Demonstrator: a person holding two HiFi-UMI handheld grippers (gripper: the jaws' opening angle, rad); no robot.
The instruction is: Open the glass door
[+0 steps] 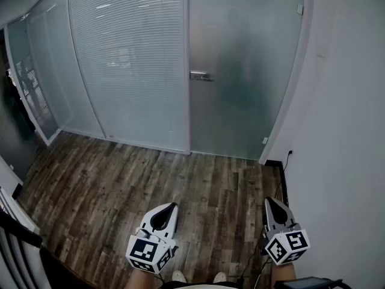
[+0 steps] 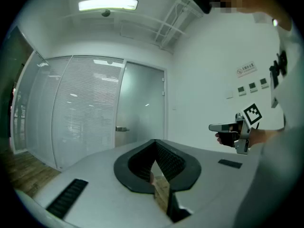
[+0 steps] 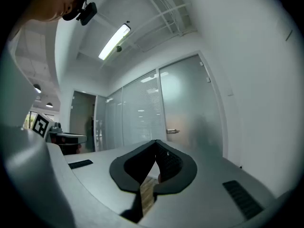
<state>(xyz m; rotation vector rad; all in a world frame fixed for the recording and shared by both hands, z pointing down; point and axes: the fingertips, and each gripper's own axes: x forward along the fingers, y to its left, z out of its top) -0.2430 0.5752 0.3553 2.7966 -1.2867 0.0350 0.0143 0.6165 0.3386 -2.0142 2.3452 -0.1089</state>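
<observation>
Jaws of the left gripper [image 1: 172,206] and right gripper [image 1: 269,200] were closed and empty. The glass door [image 1: 246,101] handle [image 1: 200,76] stood well ahead of them.

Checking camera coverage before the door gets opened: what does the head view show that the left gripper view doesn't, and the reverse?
Only the head view: the left hand-held gripper seen from outside, with its marker cube, and the person's shoe tips. Only the left gripper view: the ceiling strip light and the small wall panels. Both: the frosted glass door, shut, its handle, the blinds partition, the wooden floor and the right hand-held gripper, jaws together.
</observation>
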